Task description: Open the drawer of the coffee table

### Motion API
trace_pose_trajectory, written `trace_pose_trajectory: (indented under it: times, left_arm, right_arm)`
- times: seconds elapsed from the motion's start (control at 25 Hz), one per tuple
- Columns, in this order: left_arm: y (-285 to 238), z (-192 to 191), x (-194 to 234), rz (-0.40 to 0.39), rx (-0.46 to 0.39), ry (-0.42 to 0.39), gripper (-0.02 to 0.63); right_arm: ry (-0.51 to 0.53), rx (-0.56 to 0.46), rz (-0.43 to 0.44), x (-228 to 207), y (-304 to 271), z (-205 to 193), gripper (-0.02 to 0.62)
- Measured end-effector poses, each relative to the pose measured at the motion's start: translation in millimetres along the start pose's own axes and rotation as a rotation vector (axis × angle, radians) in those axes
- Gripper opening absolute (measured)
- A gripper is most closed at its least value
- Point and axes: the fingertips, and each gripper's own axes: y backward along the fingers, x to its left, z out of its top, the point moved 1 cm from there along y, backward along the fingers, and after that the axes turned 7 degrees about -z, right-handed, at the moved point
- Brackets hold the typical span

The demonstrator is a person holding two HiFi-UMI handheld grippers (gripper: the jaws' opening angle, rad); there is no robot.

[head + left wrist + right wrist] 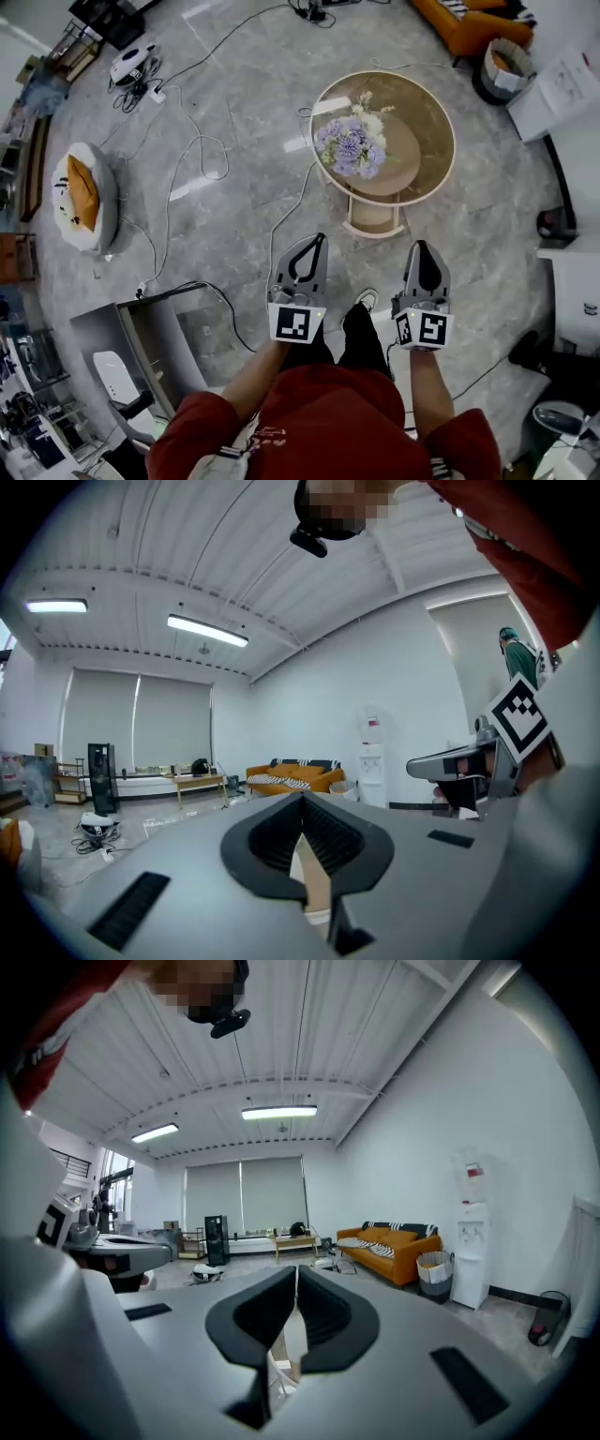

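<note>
1. Far L, on floor: white-and-orange cushion point(82, 197)
2. L gripper point(320, 240) held out in front of person's chest, pointing fwd; jaw tips pressed together, nothing betw them; well apart from table
3. Round coffee table point(448, 159) ahead on floor, flowers point(352, 145) left of its middle; drawer point(375, 217) stands open, sticking out from table's near edge
4. R gripper point(423, 247) alongside L one, jaws pressed together, empty; short of drawer, not touching it
5. Top R: orange sofa point(469, 23), basket point(506, 64) just beside it
</note>
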Motion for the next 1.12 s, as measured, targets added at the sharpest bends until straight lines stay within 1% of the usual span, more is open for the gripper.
trace_pose_trajectory:
  times: [0.08,0.16,0.24,0.32,0.36,0.44,0.52,0.68,0.8,0.96,1.12]
  left_arm:
    - [20,44,6,0.016,-0.045,-0.005,0.014]
    - [34,78,10,0.028,-0.082,-0.037,0.013]
    - [42,101,13,0.027,-0.104,-0.044,0.014]
    - [49,117,21,0.018,-0.12,-0.032,0.014]
    - [50,124,27,0.012,-0.132,-0.039,0.013]
    - [49,137,34,-0.004,-0.166,-0.081,0.014]
    - [48,142,39,-0.019,-0.19,-0.117,0.014]
    - [49,146,49,-0.031,-0.209,-0.151,0.014]
    - [50,147,50,-0.036,-0.219,-0.153,0.014]
    - [49,147,44,-0.053,-0.227,-0.166,0.014]
    - [51,142,39,-0.058,-0.219,-0.146,0.014]
  right_arm:
    - [-0.043,-0.037,0.008,11,10,47,0.026]
    - [-0.068,-0.071,0.012,22,19,79,0.026]
    - [-0.028,-0.107,-0.006,29,31,99,0.026]
    - [0.043,-0.141,-0.038,35,39,109,0.026]
    - [0.067,-0.156,-0.055,39,40,113,0.026]
    - [0.087,-0.182,-0.086,42,40,119,0.026]
    - [0.118,-0.197,-0.105,43,44,122,0.026]
    - [0.109,-0.226,-0.134,39,47,129,0.026]
    - [0.103,-0.223,-0.156,34,50,131,0.026]
    - [0.112,-0.213,-0.158,32,52,131,0.026]
    - [0.128,-0.21,-0.156,32,56,130,0.026]
